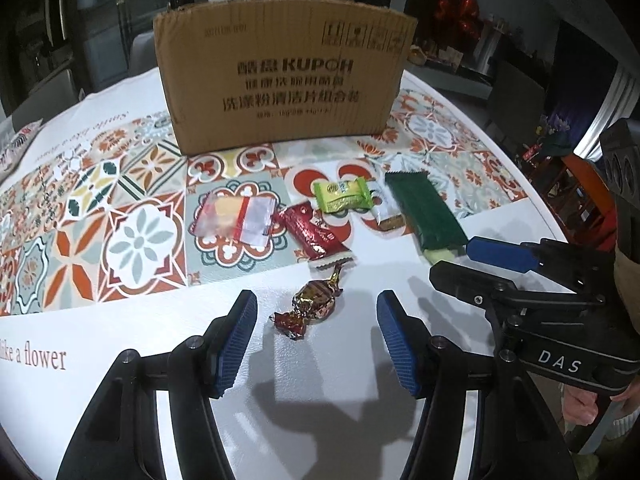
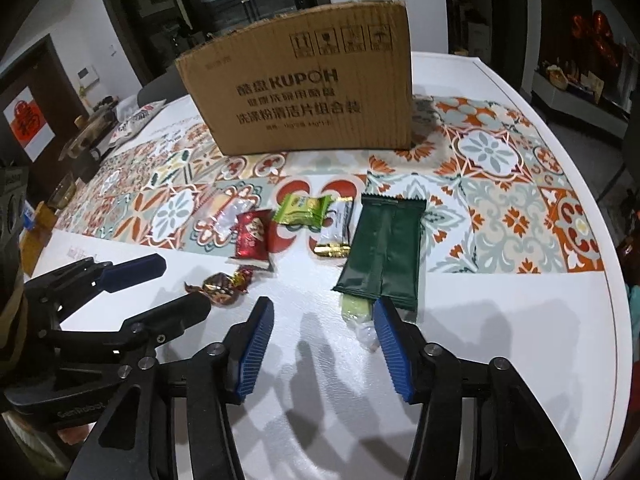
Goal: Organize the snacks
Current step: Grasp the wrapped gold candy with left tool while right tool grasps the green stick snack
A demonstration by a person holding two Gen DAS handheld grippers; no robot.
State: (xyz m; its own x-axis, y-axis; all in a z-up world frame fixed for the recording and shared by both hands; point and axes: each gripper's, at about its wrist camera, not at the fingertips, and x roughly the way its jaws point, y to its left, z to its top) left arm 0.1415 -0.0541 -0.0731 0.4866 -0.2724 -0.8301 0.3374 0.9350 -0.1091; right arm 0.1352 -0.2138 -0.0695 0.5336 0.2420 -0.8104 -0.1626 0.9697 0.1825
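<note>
Six snacks are laid out on the table [image 1: 120,392] in front of the box [image 1: 280,76], and none has been picked up yet. The twisted candy [image 1: 312,307] sits between the spread jaws of the left gripper [image 1: 316,340], with no pad touching it as far as can be seen. The right gripper [image 2: 324,344] is spread too, with nothing pinched; its right pad is parked just beside the pale torn-open end of the green bar [image 2: 380,252], while the space between the jaws is bare table. Behind those, a red pack [image 1: 310,232], a lime candy [image 1: 340,196], a clear pack [image 1: 236,216] and a white-and-gold bar [image 2: 338,228] are bunched close together. What could go wrong, probably: the candy is small and rounded with loose twisted ends, so if the jaws are closed off-centre only a twist tail might get caught and the thing could slip out or get flicked toward the red pack. On the right side, the green bar isn't centred at all, so a close from here would likely grab nothing or just shove the wrapper sideways into the white-and-gold bar. The open end could also get squashed. Both grippers are crowded near each other, so a bump is possible. How full the box is can't be told.
</note>
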